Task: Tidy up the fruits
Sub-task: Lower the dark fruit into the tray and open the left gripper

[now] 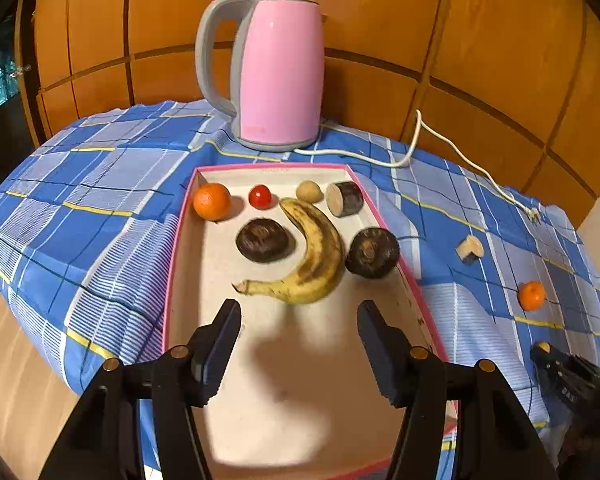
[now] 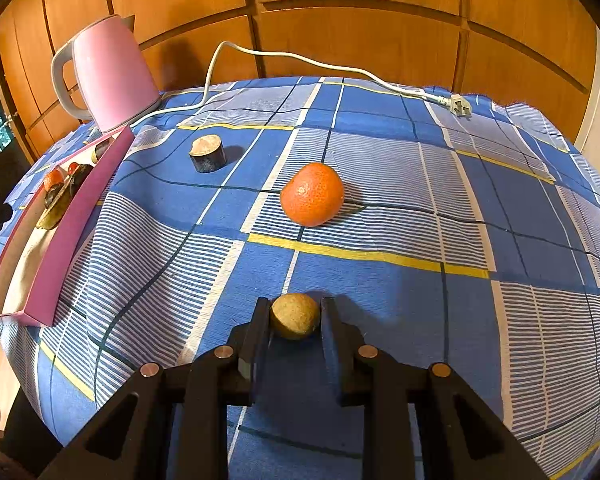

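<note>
I am holding my left gripper [image 1: 299, 312] over the near end of the pink-rimmed tray [image 1: 171, 264], its jaws standing apart with nothing between them. Lying just ahead of the fingertips is the spotted banana [image 1: 314, 258], curving between two dark round fruits [image 1: 262, 239] [image 1: 372, 252]. Along the far end of the tray an orange [image 1: 212, 201], a small red fruit [image 1: 260, 196], a small tan fruit [image 1: 309, 191] and a dark cut piece [image 1: 345, 199] are sitting in a row. Behind the tray a pink kettle [image 1: 278, 72] is standing on the blue checked cloth [image 1: 100, 184], its white cord [image 1: 416, 140] trailing off to the right.

My right gripper [image 2: 295, 316] is pinching a small tan ball-shaped fruit [image 2: 295, 315], both pads pressing its sides, low over the cloth. Farther on, a tangerine [image 2: 312, 194] and a short cut piece with a dark rind [image 2: 207, 154] are resting on the cloth, well apart from each other and outside the tray.
</note>
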Motion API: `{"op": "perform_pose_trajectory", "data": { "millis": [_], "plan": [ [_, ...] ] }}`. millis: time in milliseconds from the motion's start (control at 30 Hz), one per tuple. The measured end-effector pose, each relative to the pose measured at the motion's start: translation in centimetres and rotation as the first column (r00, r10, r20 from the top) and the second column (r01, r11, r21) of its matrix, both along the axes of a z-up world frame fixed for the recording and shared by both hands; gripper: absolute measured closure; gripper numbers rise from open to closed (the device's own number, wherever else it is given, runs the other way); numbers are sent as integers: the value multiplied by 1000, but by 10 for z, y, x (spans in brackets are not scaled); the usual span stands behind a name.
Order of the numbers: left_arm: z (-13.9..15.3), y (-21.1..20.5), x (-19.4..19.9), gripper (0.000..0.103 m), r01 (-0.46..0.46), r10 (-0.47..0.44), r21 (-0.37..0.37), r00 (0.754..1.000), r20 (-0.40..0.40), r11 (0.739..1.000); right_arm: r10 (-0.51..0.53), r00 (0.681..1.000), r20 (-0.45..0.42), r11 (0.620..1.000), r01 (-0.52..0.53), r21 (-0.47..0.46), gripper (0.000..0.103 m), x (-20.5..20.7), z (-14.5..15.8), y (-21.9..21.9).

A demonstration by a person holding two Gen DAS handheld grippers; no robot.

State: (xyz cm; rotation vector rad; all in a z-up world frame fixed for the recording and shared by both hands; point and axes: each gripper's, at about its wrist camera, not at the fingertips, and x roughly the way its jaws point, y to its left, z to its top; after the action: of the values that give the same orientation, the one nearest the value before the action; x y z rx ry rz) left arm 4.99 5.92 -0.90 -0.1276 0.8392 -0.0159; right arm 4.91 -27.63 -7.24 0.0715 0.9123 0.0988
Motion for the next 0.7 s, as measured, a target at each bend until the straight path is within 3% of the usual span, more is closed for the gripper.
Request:
{"op": "perform_pose_trajectory", "data": {
  "millis": [700],
  "plan": [
    [-1, 5, -18, 37, -15, 15, 1, 1000, -4, 1000, -10, 1000, 4, 1000, 10, -3, 78, -1, 1, 0]
  ]
}}
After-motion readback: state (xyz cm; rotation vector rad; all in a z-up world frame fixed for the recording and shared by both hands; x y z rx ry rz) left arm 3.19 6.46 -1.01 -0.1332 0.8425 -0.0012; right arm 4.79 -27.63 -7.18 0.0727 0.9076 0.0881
